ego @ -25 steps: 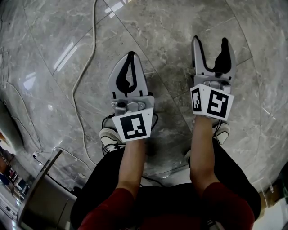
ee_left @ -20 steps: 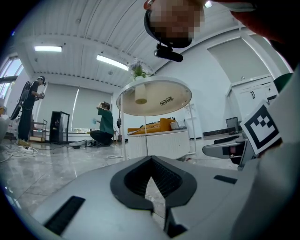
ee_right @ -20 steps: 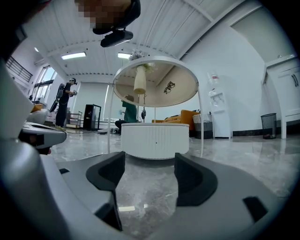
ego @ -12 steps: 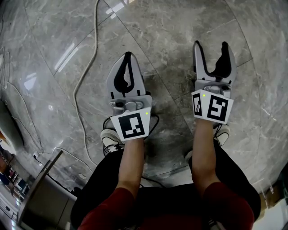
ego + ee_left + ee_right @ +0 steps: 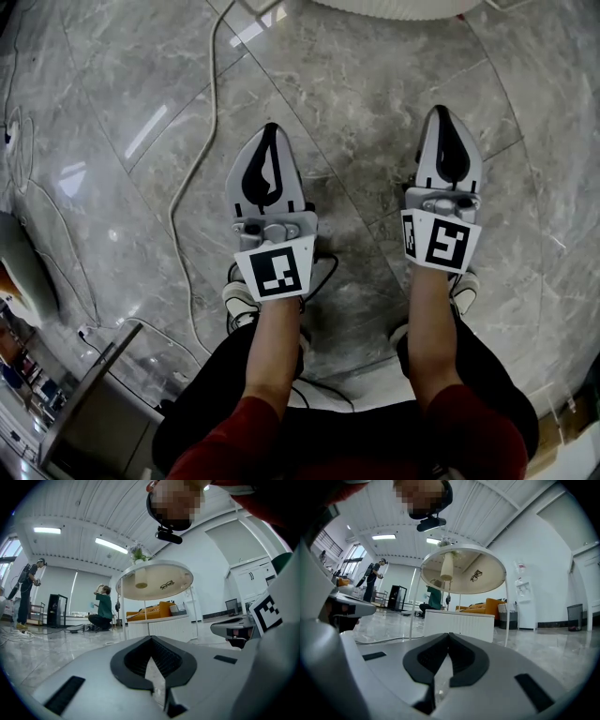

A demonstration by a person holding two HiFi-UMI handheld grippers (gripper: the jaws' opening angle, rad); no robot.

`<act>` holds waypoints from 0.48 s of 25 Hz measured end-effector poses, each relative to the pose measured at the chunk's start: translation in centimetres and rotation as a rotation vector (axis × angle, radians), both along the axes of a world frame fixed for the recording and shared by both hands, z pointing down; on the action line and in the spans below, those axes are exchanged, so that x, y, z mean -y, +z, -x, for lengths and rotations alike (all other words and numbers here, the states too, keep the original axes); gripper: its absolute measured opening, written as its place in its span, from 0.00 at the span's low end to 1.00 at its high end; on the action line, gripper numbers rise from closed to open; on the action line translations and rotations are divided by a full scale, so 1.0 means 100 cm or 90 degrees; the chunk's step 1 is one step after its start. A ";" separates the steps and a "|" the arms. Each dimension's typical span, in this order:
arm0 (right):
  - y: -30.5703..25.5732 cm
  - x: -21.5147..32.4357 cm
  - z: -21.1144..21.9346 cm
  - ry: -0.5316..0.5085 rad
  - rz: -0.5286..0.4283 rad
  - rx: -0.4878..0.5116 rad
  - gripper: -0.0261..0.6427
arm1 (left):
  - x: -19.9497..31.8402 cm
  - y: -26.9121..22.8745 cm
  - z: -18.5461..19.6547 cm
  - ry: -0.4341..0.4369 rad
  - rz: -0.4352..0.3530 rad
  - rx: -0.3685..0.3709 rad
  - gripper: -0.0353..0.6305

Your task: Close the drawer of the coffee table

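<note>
Nearest to us are our forearms over our shoes [image 5: 239, 298], with both grippers held level above the marble floor [image 5: 103, 122]. The left gripper [image 5: 270, 131] has its jaws together with nothing between them. The right gripper [image 5: 442, 112] is the change: its jaws have just been closing, from wide apart to fully together. Nothing sits between them, so it is an empty close, not a grasp. The two grippers now sit side by side, apart from each other, touching nothing.

A white cable [image 5: 192, 141] snakes over the floor just left of the left gripper.

Ahead stands the coffee table [image 5: 463, 571], which has a round top on thin legs and a white ribbed body [image 5: 459, 623] underneath on the floor. A white ribbed curved edge [image 5: 394, 7], likely part of that table, now shows at the top edge of the head view; it was not in view a second ago.

The drawer should be in that ribbed body, but we cannot tell which part it is or how far out it stands. We judge the closed jaws suit a push on the drawer front. The approach is not yet made.

Far back are a crouching person in green [image 5: 101, 613], a standing person [image 5: 28, 592] and an orange sofa [image 5: 487, 606].
</note>
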State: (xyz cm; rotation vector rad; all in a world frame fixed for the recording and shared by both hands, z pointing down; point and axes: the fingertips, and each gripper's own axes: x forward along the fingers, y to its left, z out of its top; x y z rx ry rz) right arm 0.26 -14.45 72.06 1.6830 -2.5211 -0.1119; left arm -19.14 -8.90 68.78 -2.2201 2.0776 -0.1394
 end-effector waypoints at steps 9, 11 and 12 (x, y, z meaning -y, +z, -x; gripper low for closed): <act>-0.128 0.005 0.015 0.003 0.037 -0.033 0.07 | 0.012 -0.134 -0.010 0.034 0.001 0.016 0.07; -0.168 0.002 0.011 -0.004 0.053 -0.035 0.07 | 0.012 -0.179 -0.008 0.033 0.009 0.024 0.07; -0.188 0.000 0.007 -0.004 0.064 -0.032 0.07 | 0.011 -0.203 -0.008 0.033 0.010 0.023 0.07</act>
